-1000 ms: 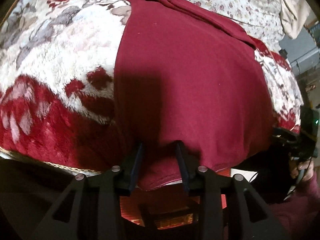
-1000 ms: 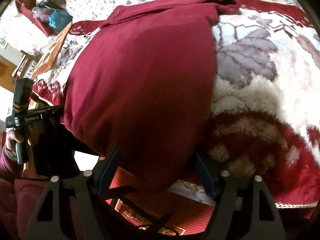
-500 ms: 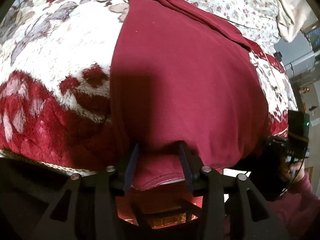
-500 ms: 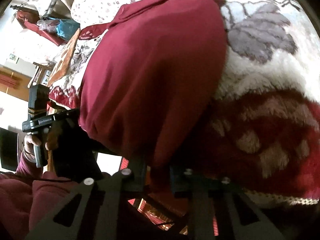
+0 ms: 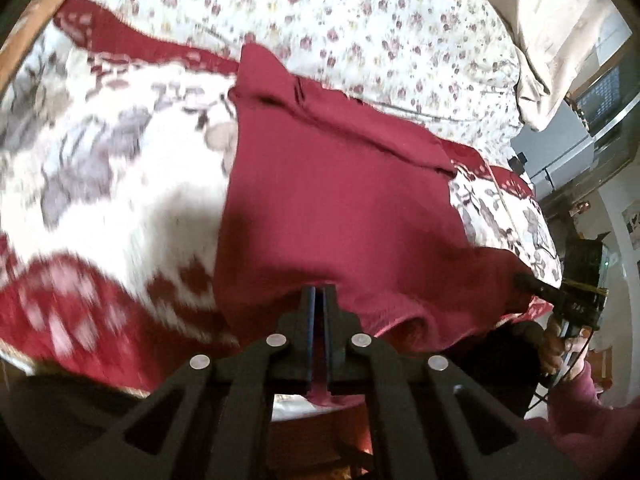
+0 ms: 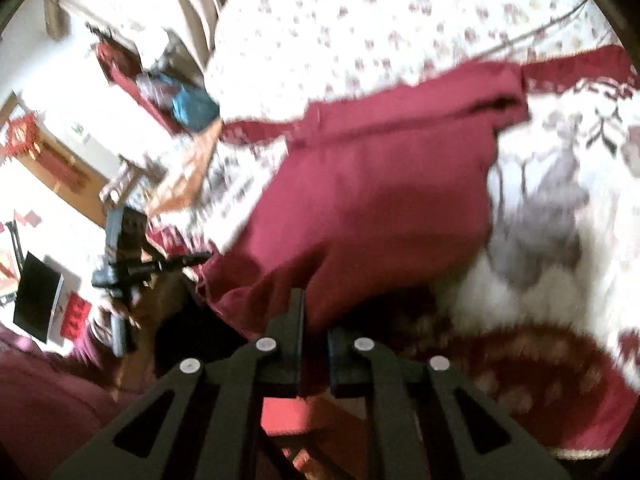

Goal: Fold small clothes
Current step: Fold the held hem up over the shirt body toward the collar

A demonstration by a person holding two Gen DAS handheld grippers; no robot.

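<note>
maroon knit fills the near ground: the garment [image 5: 340,216] lies on the blanket [image 5: 112,184], its near hem hanging off the bed edge toward us. our left gripper [image 5: 319,292] is closed to a thin slit on that hem, cloth pinched between the jaws. our right gripper [image 6: 314,312] is nearly closed too, with the other hem corner caught in it, as far as the blur lets us judge. we judge the fabric light, soft and limp, likely to sag between two holds, so the hem corners are the places to grip. both our grippers sit low at the bed edge, pointing forward over the cloth, well apart. farther off, the folded top edge meets the floral sheet [image 5: 360,20].
</note>
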